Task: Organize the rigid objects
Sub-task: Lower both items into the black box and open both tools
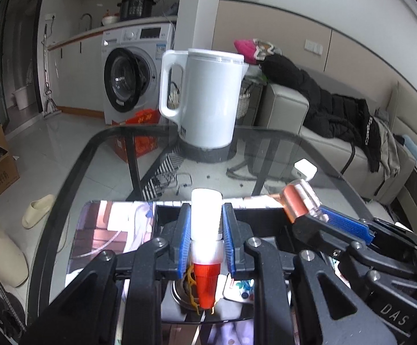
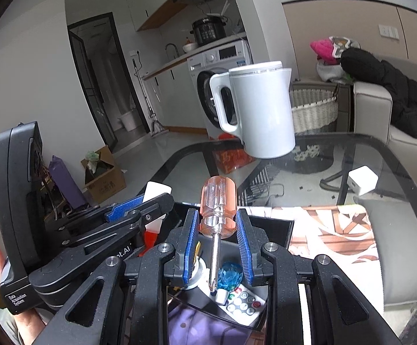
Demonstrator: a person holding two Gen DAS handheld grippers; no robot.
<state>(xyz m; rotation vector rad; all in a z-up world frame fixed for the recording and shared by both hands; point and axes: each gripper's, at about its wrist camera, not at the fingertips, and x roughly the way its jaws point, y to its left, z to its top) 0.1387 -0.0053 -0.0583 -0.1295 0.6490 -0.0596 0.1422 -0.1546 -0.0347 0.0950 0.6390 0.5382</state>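
Note:
My left gripper (image 1: 206, 230) is shut on a white bottle with a red cone tip (image 1: 205, 230), tip pointing back toward the camera, held above a black tray (image 1: 266, 218). My right gripper (image 2: 217, 237) is shut on a screwdriver with a clear orange handle (image 2: 217, 210), its metal shaft pointing down into the tray. The right gripper also shows in the left wrist view (image 1: 309, 204) at right with the screwdriver handle (image 1: 297, 201). The left gripper shows in the right wrist view (image 2: 139, 204) at left. Inside the tray lie a white remote (image 2: 241, 302) and a blue gem-like piece (image 2: 231, 277).
A white electric kettle (image 1: 208, 100) stands at the far side of the glass table (image 1: 294, 149). A white charger block (image 1: 304, 169) lies to the right. A printed mat (image 2: 329, 230) lies under the tray. A sofa with dark clothes (image 1: 338, 109) is beyond the table.

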